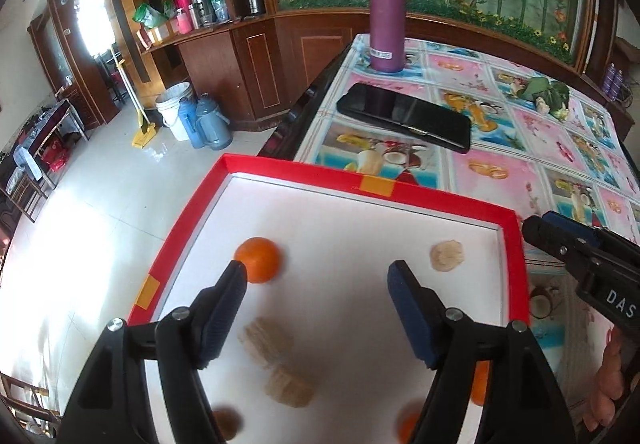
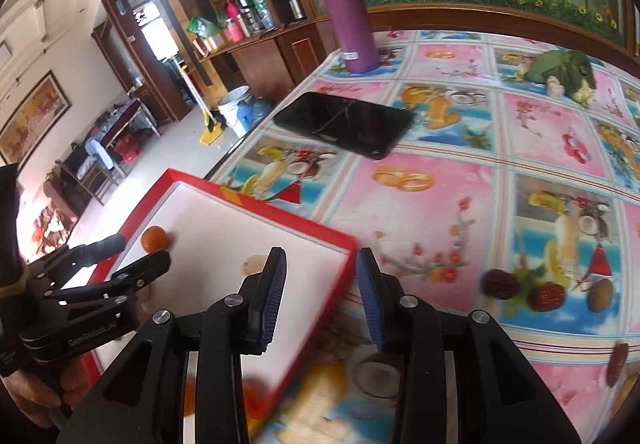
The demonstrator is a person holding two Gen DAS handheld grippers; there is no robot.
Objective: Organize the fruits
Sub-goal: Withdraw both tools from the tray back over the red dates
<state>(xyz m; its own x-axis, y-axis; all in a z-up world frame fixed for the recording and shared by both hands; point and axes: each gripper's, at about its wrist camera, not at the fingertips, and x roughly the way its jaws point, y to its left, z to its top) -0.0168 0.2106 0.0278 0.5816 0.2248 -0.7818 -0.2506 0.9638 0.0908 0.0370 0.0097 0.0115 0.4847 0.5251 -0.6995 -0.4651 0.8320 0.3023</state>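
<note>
A red-rimmed white tray (image 1: 362, 185) holds an orange (image 1: 258, 260), several pale beige fruits (image 1: 447, 255) and more oranges near the bottom of the left wrist view. My left gripper (image 1: 318, 278) hovers open over the tray with nothing between its fingers, and the orange lies just beyond its left fingertip (image 1: 236, 280). My right gripper (image 2: 320, 256) is open; the tray's (image 2: 320, 230) right rim passes between its pads without touching them. The left gripper (image 2: 140, 250) also shows beside the orange (image 2: 154, 238). The right gripper (image 1: 536, 230) is at the tray's right edge.
A black phone (image 1: 404, 115), a purple bottle (image 1: 387, 15) and a green leaf bundle (image 1: 548, 91) lie farther back on the patterned tablecloth (image 2: 540, 131). The tray's left corner overhangs the table edge above the floor. Dark red rounded shapes (image 2: 546, 296) are blurred; fruit or print, I cannot tell.
</note>
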